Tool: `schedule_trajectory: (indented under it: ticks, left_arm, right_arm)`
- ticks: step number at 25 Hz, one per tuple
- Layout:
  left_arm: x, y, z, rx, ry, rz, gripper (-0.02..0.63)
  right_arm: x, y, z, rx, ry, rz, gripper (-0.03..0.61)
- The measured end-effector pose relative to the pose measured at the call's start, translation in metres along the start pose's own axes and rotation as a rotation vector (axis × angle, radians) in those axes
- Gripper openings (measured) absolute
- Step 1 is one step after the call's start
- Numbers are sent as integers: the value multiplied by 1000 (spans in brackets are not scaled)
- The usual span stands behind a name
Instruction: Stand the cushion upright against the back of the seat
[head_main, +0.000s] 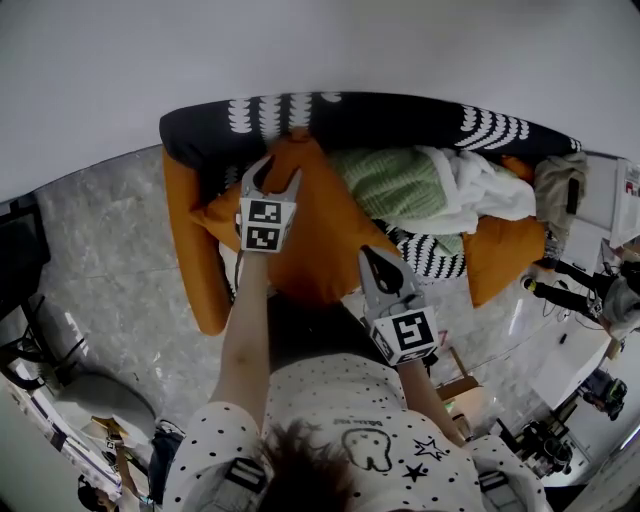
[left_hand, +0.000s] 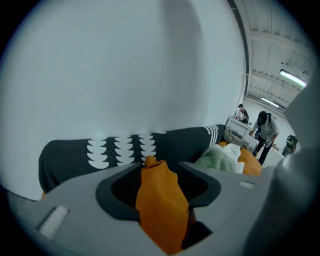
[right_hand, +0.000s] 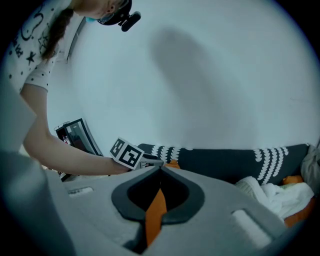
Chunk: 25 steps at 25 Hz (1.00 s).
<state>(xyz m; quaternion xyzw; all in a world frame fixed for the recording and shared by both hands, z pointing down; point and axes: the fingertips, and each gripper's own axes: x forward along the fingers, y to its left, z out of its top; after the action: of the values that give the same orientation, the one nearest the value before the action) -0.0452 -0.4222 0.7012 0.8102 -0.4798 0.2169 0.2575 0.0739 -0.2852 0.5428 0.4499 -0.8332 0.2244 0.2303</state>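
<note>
- The left gripper (head_main: 275, 175) has its jaws spread wide; an upper corner of the orange cushion (head_main: 325, 235) stands between them, with dark gaps on both sides and neither pad pressing on it.
- The right gripper (head_main: 372, 256) is clamped on the cushion's lower right edge. Its own view shows the jaw tips meeting above a thin pinched strip of orange fabric.
- Only the head view shows the whole cushion. It sits on the left part of the sofa seat, its top corner up by the dark sofa back (head_main: 400, 115), between the orange armrest (head_main: 190, 250) and a green blanket (head_main: 390, 185).
- That steep view cannot tell how upright the cushion is.
- The left gripper view alone shows the corner rising in front of the white pattern on the back, and people (left_hand: 265, 130) standing far off to the right.
- The right gripper view alone shows a dark screen (right_hand: 77, 135) leaning at the wall behind the person's left arm (right_hand: 65, 150).
- A white cloth (head_main: 475, 190) lies heaped beside the blanket.
- The floor (head_main: 110, 260) is grey marbled tile and the wall (head_main: 300, 50) behind the sofa is plain and pale.
</note>
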Motion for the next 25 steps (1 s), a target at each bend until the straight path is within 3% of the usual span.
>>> schedule_trajectory:
  ticks: [9, 16, 20, 23, 25]
  left_arm:
    - [22, 11, -37, -22, 139, -25, 273]
    - [35, 14, -52, 26, 204, -5, 255]
    - [36, 10, -65, 87, 254, -18, 167]
    - [34, 7, -68, 84, 252, -41, 60]
    - [32, 5, -67, 87, 242, -56, 29]
  right_arm:
    - [11, -3, 4, 13, 11, 3, -2]
    - [15, -3, 4, 17, 23, 0, -2]
    - [15, 0, 0, 31, 23, 0, -2]
    - [15, 0, -1, 33, 23, -4, -2]
    - [15, -1, 0, 29, 19, -5, -2]
